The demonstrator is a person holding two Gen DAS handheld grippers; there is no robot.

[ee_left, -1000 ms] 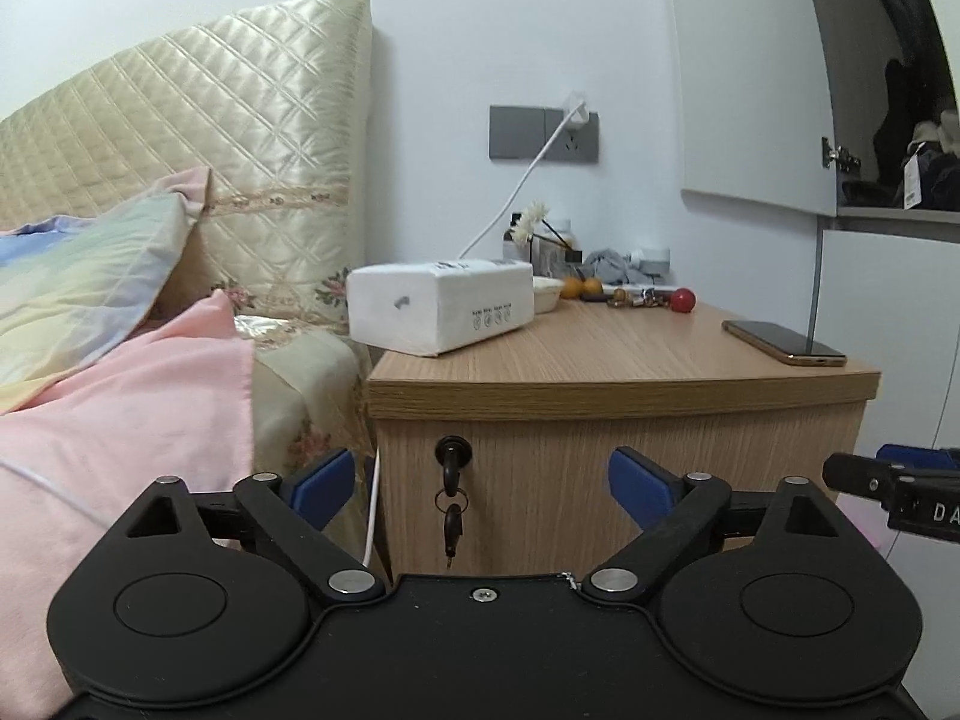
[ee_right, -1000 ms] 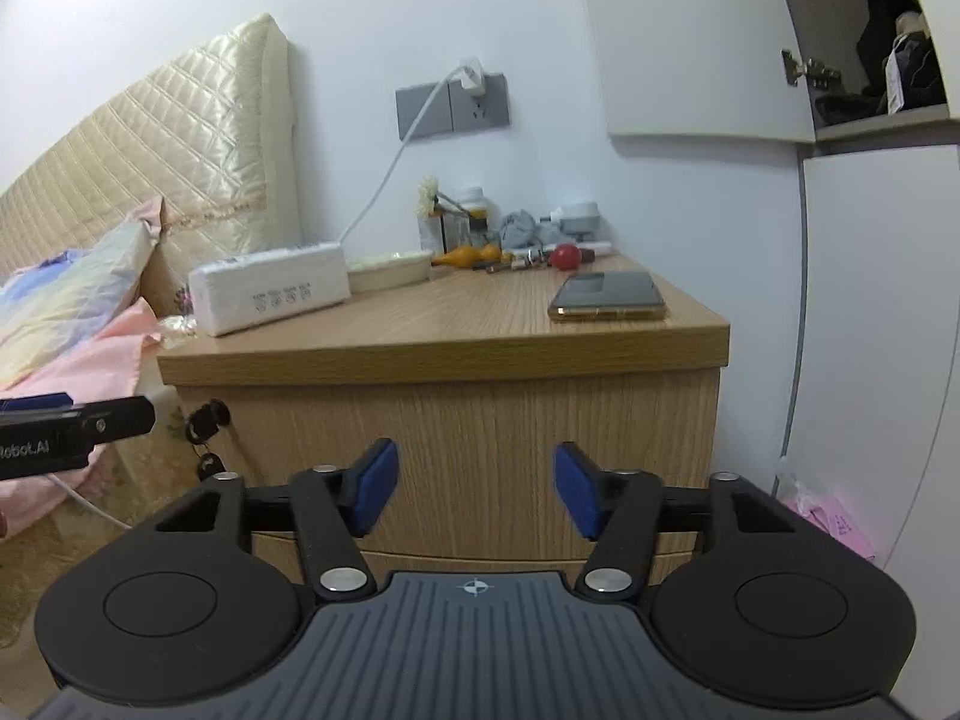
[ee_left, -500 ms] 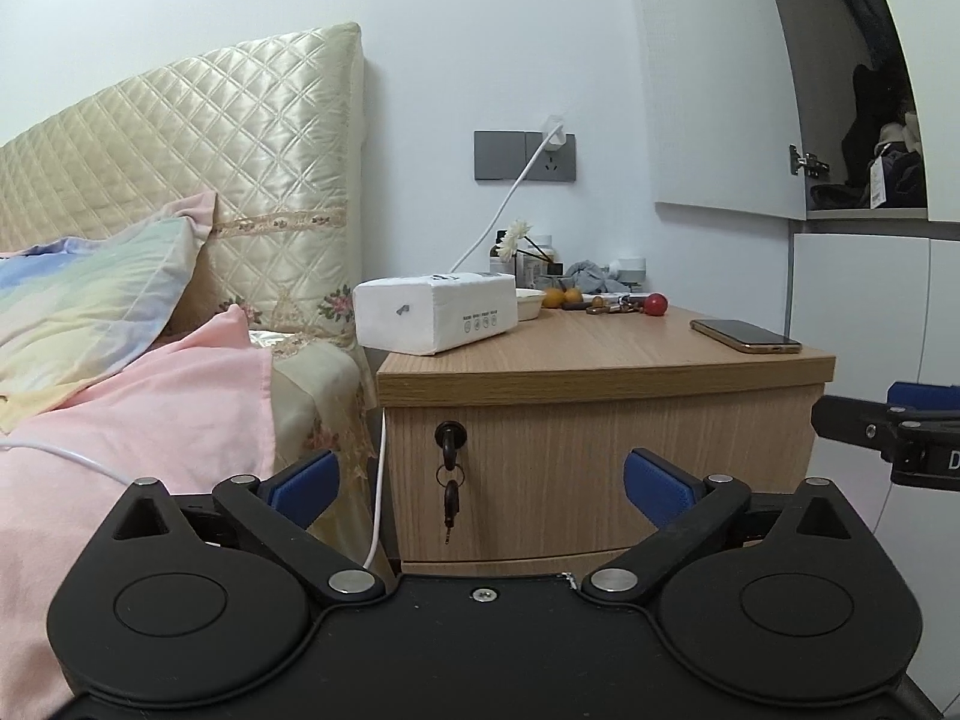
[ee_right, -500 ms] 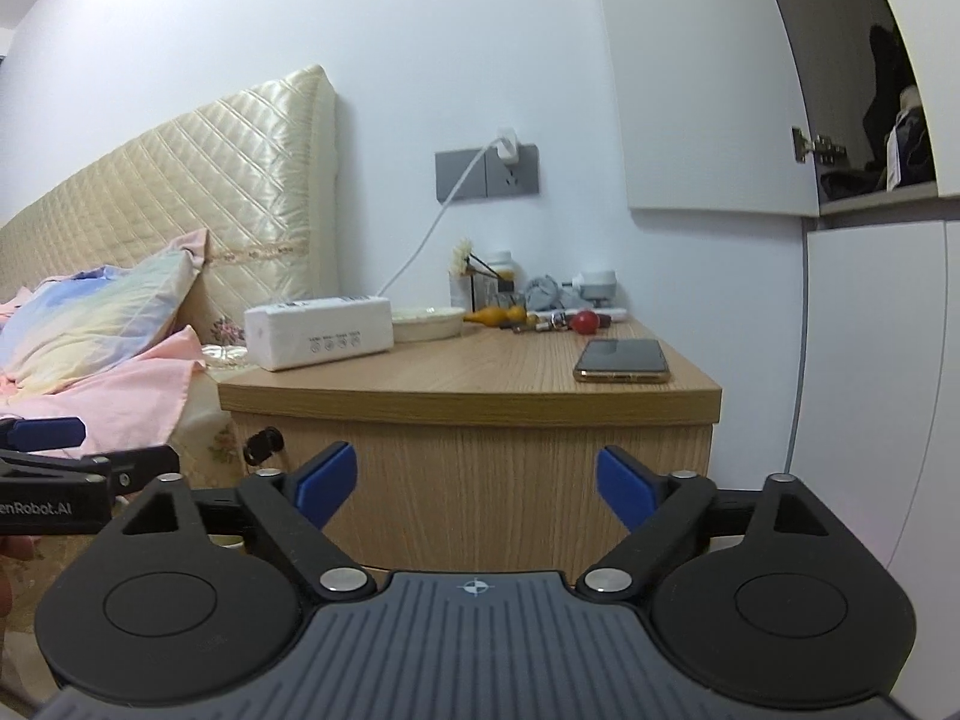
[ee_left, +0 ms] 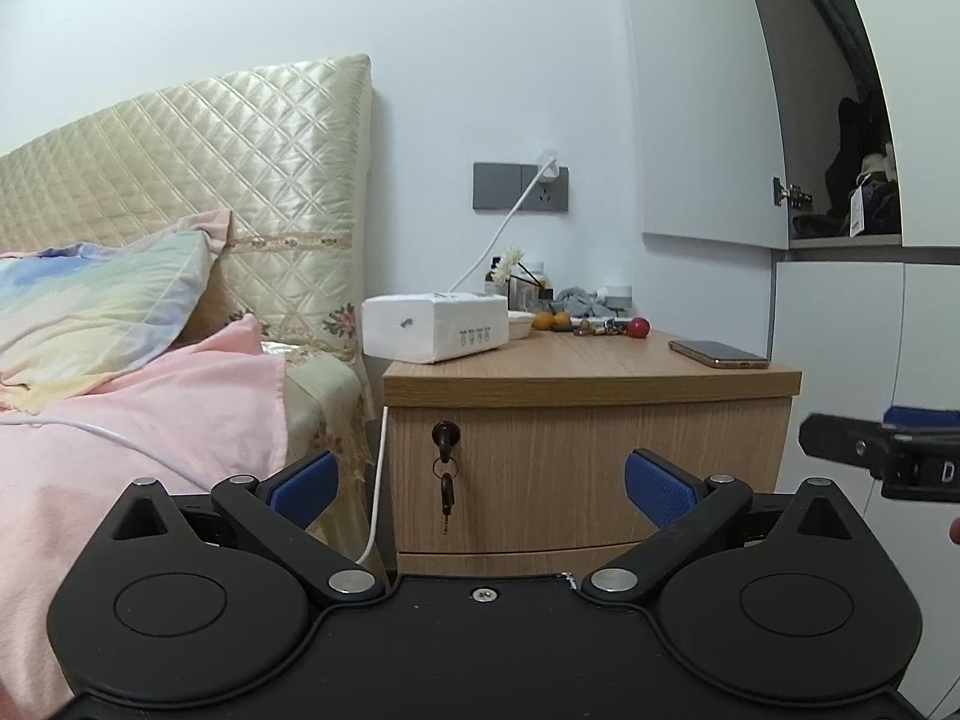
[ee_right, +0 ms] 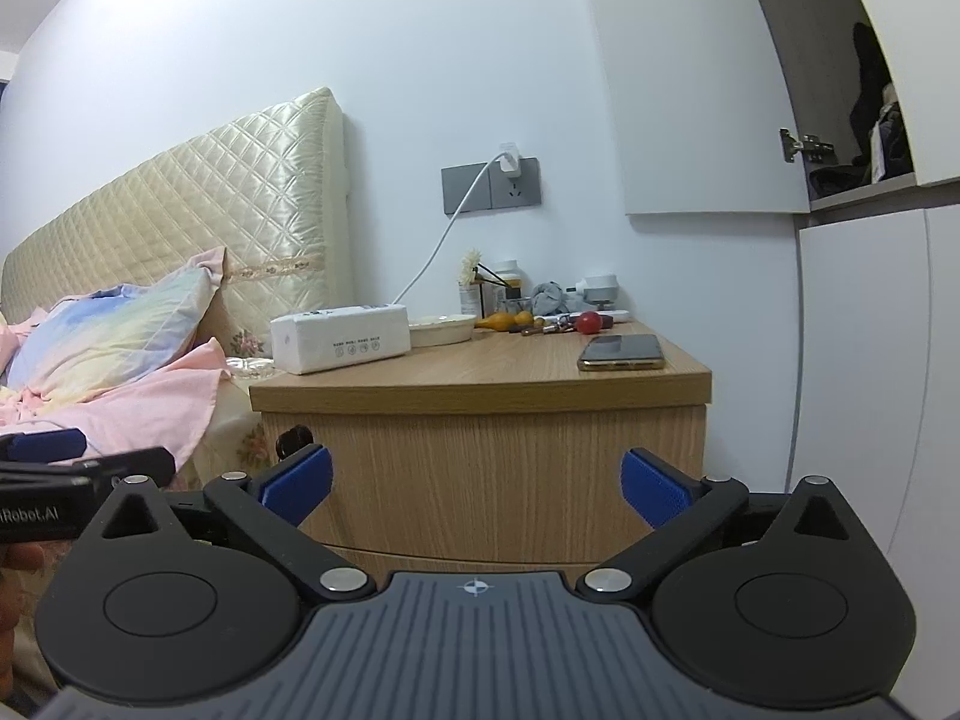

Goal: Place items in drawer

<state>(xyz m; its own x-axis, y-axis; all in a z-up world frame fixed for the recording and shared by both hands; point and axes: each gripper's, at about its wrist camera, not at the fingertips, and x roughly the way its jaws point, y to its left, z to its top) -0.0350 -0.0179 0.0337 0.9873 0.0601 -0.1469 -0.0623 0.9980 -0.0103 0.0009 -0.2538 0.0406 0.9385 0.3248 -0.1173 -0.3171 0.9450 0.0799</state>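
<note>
- Drawer [ee_left: 591,474]: sitting shut in the front of a wooden nightstand [ee_left: 576,363] beside the bed; a key [ee_left: 445,438] is standing in its lock at the upper left, with a second key hanging below it on a ring.
- Phone [ee_right: 623,352]: lying flat near the right front corner of the nightstand top, screen dark.
- Tissue pack [ee_left: 435,330]: lying at the left front of the top, one end overhanging the edge toward the bed.
- Red ball [ee_left: 639,327], small orange fruits [ee_left: 552,320], a shallow dish [ee_right: 441,329], bottles and a crumpled grey cloth [ee_right: 549,298]: crowding the back of the top against the wall.
- Left gripper [ee_left: 477,483]: hovering in front of the drawer, blue pads spread wide apart and holding nothing.
- Right gripper [ee_right: 474,486]: hovering likewise, pads spread wide apart, empty.
- Left view only: showing the lock and both keys in full, plus a white cable [ee_left: 375,480] running down between nightstand and bed; the right gripper is poking in at the right edge.
- Right view only: showing the phone's whole face and the dish clearly; its own left finger is covering most of the lock, and the left gripper is poking in at the left edge.
- Surroundings: quilted headboard [ee_left: 198,180], pastel pillow [ee_left: 90,312], pink blanket [ee_left: 138,420], wall socket with charger [ee_right: 510,180], open cupboard door [ee_right: 696,78] above.
</note>
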